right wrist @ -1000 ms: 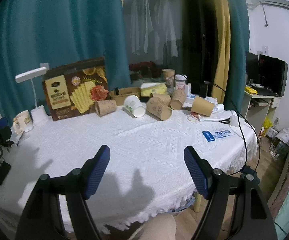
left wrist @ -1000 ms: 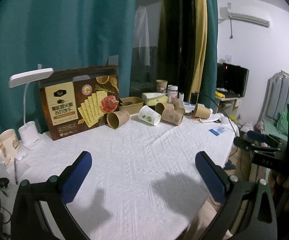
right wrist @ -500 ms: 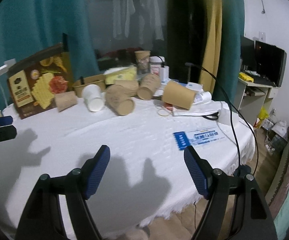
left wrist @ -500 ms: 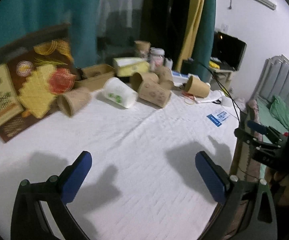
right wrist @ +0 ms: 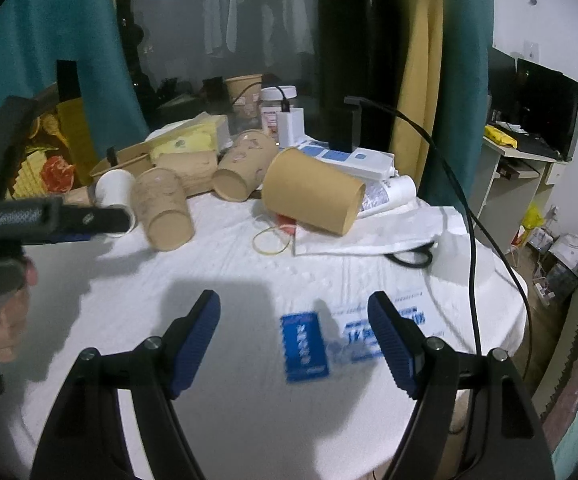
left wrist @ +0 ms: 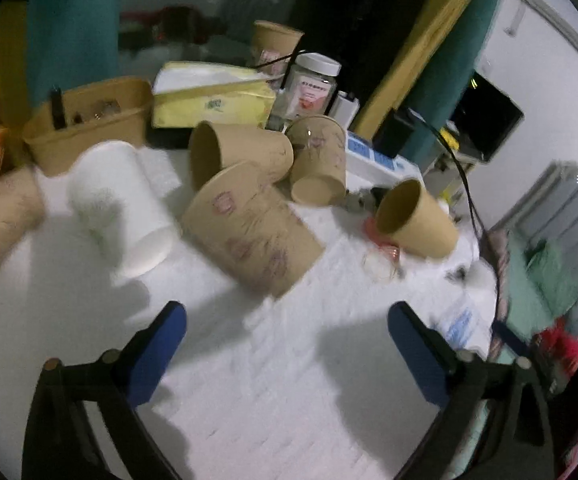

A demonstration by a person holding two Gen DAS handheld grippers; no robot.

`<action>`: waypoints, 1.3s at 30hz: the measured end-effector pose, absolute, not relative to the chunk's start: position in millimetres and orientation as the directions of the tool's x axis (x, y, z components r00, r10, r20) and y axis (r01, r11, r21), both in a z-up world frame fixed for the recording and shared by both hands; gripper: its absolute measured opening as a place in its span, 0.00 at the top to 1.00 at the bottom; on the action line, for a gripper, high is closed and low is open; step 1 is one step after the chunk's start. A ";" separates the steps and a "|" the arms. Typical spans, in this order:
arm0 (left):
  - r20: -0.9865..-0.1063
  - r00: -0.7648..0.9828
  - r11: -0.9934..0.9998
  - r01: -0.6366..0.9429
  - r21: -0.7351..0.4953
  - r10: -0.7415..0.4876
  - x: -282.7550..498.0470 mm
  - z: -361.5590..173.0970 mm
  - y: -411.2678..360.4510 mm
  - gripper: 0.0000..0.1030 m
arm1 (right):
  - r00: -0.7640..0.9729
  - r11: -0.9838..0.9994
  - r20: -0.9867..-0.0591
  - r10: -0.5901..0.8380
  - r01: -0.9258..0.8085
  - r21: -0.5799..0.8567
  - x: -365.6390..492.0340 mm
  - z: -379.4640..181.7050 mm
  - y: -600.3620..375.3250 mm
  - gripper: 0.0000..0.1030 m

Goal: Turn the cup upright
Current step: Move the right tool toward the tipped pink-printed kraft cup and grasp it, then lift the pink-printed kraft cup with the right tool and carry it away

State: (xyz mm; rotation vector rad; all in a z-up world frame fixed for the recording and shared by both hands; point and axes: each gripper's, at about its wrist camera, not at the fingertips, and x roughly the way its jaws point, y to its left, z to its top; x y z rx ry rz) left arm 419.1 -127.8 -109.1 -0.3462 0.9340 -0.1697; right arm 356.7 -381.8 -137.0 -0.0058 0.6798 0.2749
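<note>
Left gripper (left wrist: 287,334) wide open, holding nothing, over the white textured tablecloth (left wrist: 249,400) just short of the big printed brown paper cup (left wrist: 251,232) lying on its side; right gripper (right wrist: 293,328) also open and empty, over a blue card (right wrist: 304,346). Landmark is that printed cup: white paper cup (left wrist: 123,208) lies touching-close on its left, two more tipped brown cups (left wrist: 241,154) crowd behind it, plain brown cup (left wrist: 415,220) lies apart to its right beside a rubber band (right wrist: 271,241). Behind the pile: yellow tissue pack (left wrist: 213,96), tan tray (left wrist: 89,120), lidded clear jar (left wrist: 311,86), black cable (right wrist: 449,184).

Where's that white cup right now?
In the left wrist view the white cup lies on its side at the left of the pile, in front of the tan tray, beside a printed brown cup.
</note>
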 end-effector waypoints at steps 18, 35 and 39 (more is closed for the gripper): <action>-0.788 0.525 0.906 -0.071 -0.417 -0.321 463.0 -134.7 -142.5 0.42 | 0.743 0.969 -0.624 0.244 -0.208 0.131 324.7 -130.5 -397.3 0.28; -0.752 0.551 0.910 0.032 -0.413 -0.361 225.1 -65.8 -78.3 0.42 | 0.752 0.947 -0.579 0.314 -0.294 0.132 186.4 -92.2 -336.6 0.28; -0.742 0.542 0.889 0.023 -0.457 -0.396 183.6 -69.9 -58.0 0.41 | 0.742 0.935 -0.576 0.344 -0.326 0.138 158.8 -86.2 -314.7 0.28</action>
